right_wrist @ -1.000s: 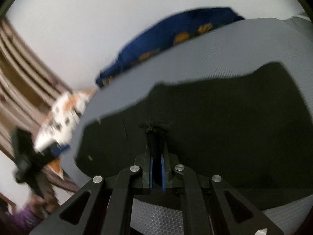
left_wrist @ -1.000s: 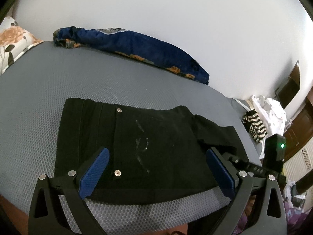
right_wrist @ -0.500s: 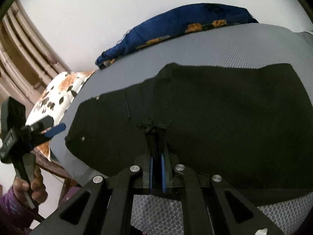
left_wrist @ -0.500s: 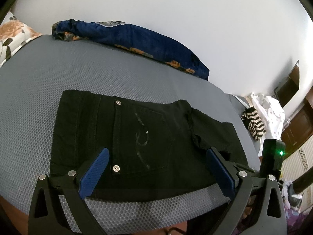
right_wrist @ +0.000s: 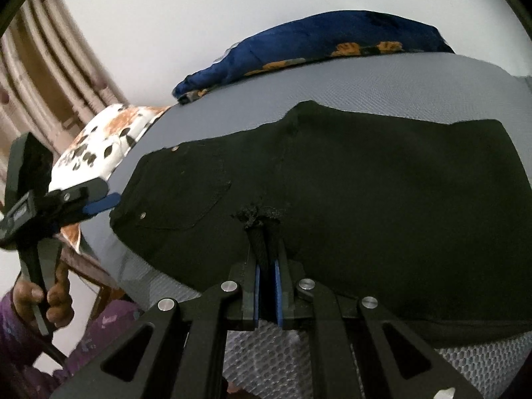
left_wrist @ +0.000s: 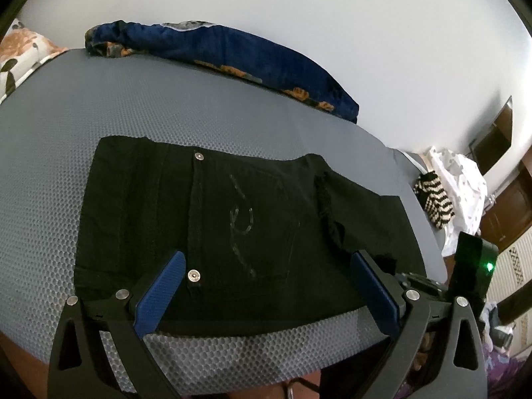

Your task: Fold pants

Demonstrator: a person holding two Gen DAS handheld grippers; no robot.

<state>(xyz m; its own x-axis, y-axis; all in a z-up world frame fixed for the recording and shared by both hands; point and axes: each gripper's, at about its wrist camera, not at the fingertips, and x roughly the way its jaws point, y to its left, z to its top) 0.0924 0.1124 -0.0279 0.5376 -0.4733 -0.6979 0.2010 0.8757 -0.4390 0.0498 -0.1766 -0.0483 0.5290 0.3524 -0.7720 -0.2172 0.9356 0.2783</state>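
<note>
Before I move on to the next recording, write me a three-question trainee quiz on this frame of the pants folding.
1. True or false: the left tool is clamped on the black denim pants.
2. What does the right tool hold between its blue pads?
A. the frayed hem of the black pants
B. the navy floral blanket
C. nothing
3. Fill in: the pants lie on a grey honeycomb-textured ____.

Key:
1. False. Its jaws stand wide apart above the pants, gripping nothing.
2. A. The pads are shut on a frayed hem.
3. Mattress.
</note>
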